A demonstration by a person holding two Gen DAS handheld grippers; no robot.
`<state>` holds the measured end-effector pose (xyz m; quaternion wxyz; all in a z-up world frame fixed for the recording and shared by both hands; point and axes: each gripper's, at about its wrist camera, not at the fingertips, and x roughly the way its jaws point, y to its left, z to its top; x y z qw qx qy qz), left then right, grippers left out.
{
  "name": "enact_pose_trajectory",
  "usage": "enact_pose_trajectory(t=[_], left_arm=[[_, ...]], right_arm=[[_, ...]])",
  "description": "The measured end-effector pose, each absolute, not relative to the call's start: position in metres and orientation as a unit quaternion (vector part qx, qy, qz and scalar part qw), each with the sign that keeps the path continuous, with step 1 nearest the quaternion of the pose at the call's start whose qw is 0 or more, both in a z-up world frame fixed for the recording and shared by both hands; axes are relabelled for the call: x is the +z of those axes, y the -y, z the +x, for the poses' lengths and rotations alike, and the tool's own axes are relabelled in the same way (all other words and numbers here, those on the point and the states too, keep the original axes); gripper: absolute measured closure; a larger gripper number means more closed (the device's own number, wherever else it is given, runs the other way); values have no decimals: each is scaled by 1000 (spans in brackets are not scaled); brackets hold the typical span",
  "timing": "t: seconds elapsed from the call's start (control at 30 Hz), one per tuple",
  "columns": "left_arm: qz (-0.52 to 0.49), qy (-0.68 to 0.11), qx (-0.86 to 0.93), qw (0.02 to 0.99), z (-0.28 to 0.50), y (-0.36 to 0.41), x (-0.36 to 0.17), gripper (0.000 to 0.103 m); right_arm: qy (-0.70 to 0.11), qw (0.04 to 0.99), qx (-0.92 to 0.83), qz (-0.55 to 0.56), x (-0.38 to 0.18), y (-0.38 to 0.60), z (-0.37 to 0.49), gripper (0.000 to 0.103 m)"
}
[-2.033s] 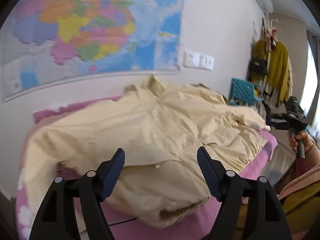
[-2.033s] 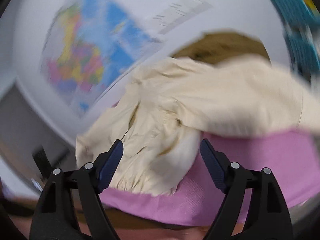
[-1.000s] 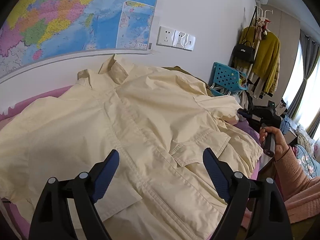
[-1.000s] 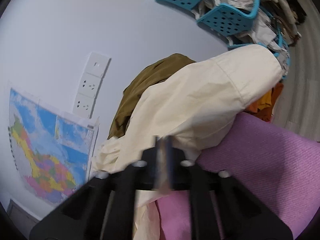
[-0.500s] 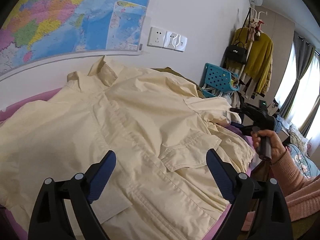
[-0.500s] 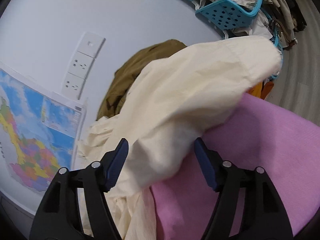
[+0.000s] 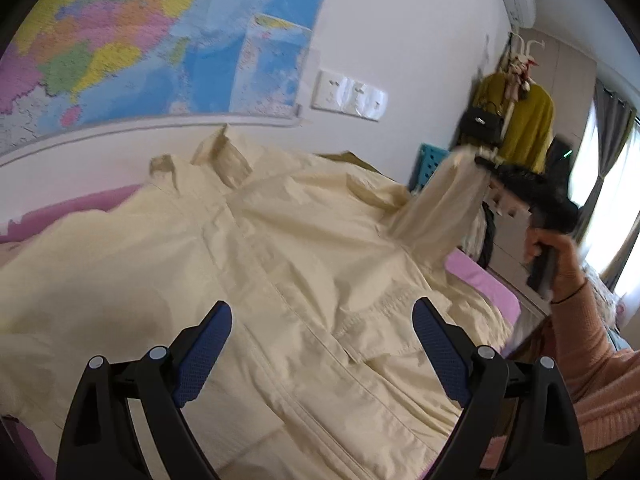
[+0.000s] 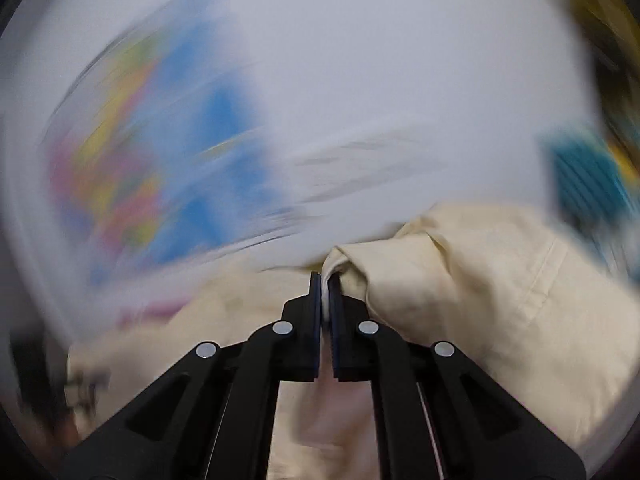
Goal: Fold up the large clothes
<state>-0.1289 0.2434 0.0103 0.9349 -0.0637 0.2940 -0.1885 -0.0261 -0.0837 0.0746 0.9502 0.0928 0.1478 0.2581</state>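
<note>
Our right gripper (image 8: 325, 280) is pinching the shirt's (image 7: 280, 264) soft, light sleeve (image 7: 436, 208) up at far right; left gripper (image 7: 322, 344) hangs wide apart w/ nothing. It'll flop, so we grab edges.

The right wrist view is smeared by motion: the map (image 8: 160, 152) at ten o'clock is only streaks of colour, and the blue basket (image 8: 592, 184) at three o'clock has no clear outline. The cloth inside the right gripper (image 8: 325, 280) is hidden by its pads. In the left wrist view, the shirt (image 7: 280, 280) runs off the frame at six and nine o'clock.
</note>
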Motion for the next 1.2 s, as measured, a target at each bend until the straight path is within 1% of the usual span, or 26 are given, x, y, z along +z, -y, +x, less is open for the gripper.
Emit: enact_pose_trajectory(t=[0.03,0.1,0.13,0.2,0.23,0.27,0.3,0.33,0.37,0.4,0.43,0.5,0.57,0.6,0.63,0.73,0.8,0.87,0.9,0.93,0.97,1.0,1.03,1.1,1.17,1.2], left_arm=[[-64,-290,-183,937,-128,-246,12,15],[-65,-282,-165,943,-126,-254,17,15],[-68,-280,-155,945,-125,-259,18,15],[-79,-281,-140,946,-124,-267,19,15],[-83,-281,-135,946,-123,-272,19,15],[-87,-283,-127,947,-122,-278,17,15],[-90,-287,-119,946,-120,-282,16,15],[-91,-293,-112,945,-117,-287,13,15],[-93,-297,-110,944,-115,-291,11,15],[-97,-304,-108,942,-111,-296,9,15],[-105,-311,-109,938,-107,-300,6,15],[-119,-322,-113,932,-101,-308,2,15],[-128,-333,-115,927,-91,-313,-2,15],[-126,-341,-111,925,-84,-315,-5,15],[-120,-351,-101,923,-76,-316,-7,14],[-75,-376,-59,922,-53,-315,-16,11],[-65,-407,-53,909,-35,-316,-27,11],[-63,-435,-60,896,-19,-314,-39,11],[-61,-449,-64,889,-11,-312,-45,15],[-61,-460,-59,884,-6,-312,-49,25],[-64,-475,-51,876,2,-312,-54,46],[-70,-488,-46,869,9,-313,-58,61],[-82,-493,-42,865,15,-317,-61,67],[-93,-486,-29,869,21,-323,-59,68],[-90,-473,-10,877,24,-329,-53,69],[-86,-465,1,881,24,-331,-50,67]], right_arm=[[-149,942,297,49,83,50,-30,99],[-160,922,352,-28,83,-10,-35,98],[-168,911,371,-62,76,-38,-37,98],[-192,887,404,-112,56,-79,-38,93],[-218,870,421,-135,37,-104,-36,90],[-236,858,433,-143,23,-116,-38,84],[-269,836,452,-152,5,-130,-35,73],[-289,828,454,-159,-9,-137,-34,68],[-299,825,450,-166,-19,-140,-33,59],[-304,822,451,-170,-24,-140,-34,55],[-309,820,450,-172,-29,-136,-36,55],[-314,821,451,-154,-30,-121,-38,46],[-311,826,454,-125,-23,-98,-39,43],[-305,832,450,-112,-20,-85,-42,38],[-297,843,438,-95,-15,-69,-40,37],[-287,868,404,-42,-2,-36,-28,35],[-285,878,385,1,5,-13,-14,35],[-286,888,360,21,7,0,2,36],[-290,892,346,26,6,4,11,38],[-296,893,337,31,4,5,21,41],[-302,891,337,35,2,6,28,46],[-309,888,339,37,0,3,37,47],[-313,886,339,34,-2,-3,44,48],[-323,883,341,25,-5,-12,57,49],[-344,878,333,20,-14,-24,75,49],[-358,876,323,5,-20,-32,86,49]])
